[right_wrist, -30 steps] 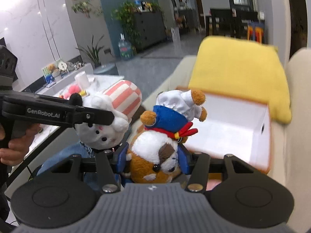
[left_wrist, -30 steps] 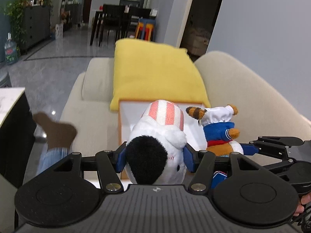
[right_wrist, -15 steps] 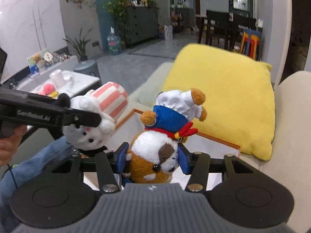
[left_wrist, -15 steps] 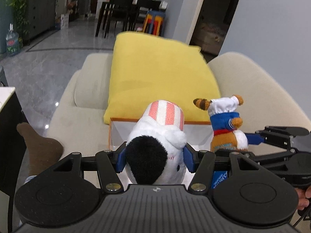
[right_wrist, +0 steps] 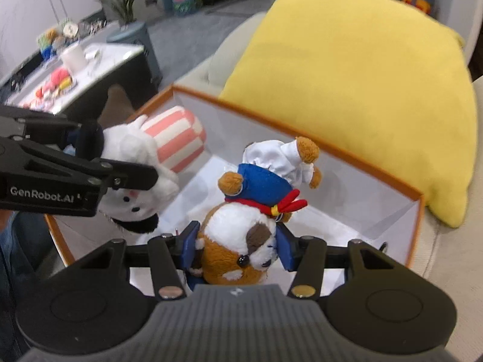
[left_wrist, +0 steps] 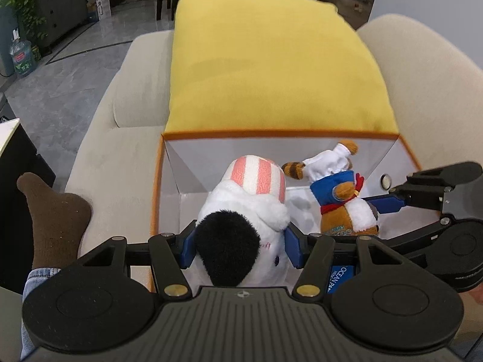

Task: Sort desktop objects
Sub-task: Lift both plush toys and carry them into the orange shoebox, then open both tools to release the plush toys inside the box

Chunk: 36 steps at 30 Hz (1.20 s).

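My left gripper (left_wrist: 240,247) is shut on a white plush with a pink-striped hat (left_wrist: 250,199), held over the left part of an open white box with an orange rim (left_wrist: 271,135). The plush also shows in the right wrist view (right_wrist: 157,150). My right gripper (right_wrist: 237,247) is shut on a brown-and-white plush dog in a blue and white chef outfit (right_wrist: 253,211), held over the box (right_wrist: 418,199). The dog also shows at the right of the left wrist view (left_wrist: 341,199).
The box sits on a beige sofa (left_wrist: 120,150) in front of a yellow cushion (left_wrist: 271,66). A foot in a brown sock (left_wrist: 51,211) rests at the left. A low table with toys and a cup (right_wrist: 75,69) stands beyond the sofa.
Both grippers have tilted down and moved forward over the box, carrying their plush toys lower toward its inside.
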Tool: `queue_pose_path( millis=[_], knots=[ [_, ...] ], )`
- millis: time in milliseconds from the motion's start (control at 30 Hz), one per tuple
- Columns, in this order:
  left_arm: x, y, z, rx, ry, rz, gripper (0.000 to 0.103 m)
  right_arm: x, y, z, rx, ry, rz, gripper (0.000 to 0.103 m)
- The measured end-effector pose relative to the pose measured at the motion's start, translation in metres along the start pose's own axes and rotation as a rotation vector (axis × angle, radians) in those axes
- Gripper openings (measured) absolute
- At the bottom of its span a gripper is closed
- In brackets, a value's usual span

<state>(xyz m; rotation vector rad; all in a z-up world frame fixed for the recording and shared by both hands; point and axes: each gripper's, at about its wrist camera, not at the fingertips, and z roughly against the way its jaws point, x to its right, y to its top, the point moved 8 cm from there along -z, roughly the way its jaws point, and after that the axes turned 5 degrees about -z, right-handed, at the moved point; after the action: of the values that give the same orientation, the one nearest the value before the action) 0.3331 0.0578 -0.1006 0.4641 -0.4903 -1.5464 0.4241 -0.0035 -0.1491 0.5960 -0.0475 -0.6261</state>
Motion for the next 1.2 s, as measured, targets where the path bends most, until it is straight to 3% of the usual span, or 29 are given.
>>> queue_pose_path(
  millis=[333, 467, 833, 967, 1200],
  knots=[
    [-0.001, -0.001, -0.041, -0.081, 0.101, -0.007, 0.067, 0.002, -0.008, -0.035, -0.105, -0.003, 0.066, 0.055],
    [-0.003, 0.001, -0.043, -0.055, 0.15, -0.024, 0.067, 0.004, -0.01, -0.04, -0.12, -0.003, 0.066, 0.055],
    [0.007, 0.008, -0.052, -0.024, 0.174, -0.063, 0.071, 0.015, -0.017, -0.047, -0.147, -0.006, 0.054, 0.056],
    [0.007, 0.01, -0.054, -0.02, 0.159, -0.086, 0.073, 0.014, -0.017, -0.048, -0.147, -0.008, 0.055, 0.056],
    [0.003, 0.009, -0.047, -0.014, 0.058, -0.067, 0.075, 0.011, -0.014, -0.052, -0.144, -0.006, 0.054, 0.057]
  ],
)
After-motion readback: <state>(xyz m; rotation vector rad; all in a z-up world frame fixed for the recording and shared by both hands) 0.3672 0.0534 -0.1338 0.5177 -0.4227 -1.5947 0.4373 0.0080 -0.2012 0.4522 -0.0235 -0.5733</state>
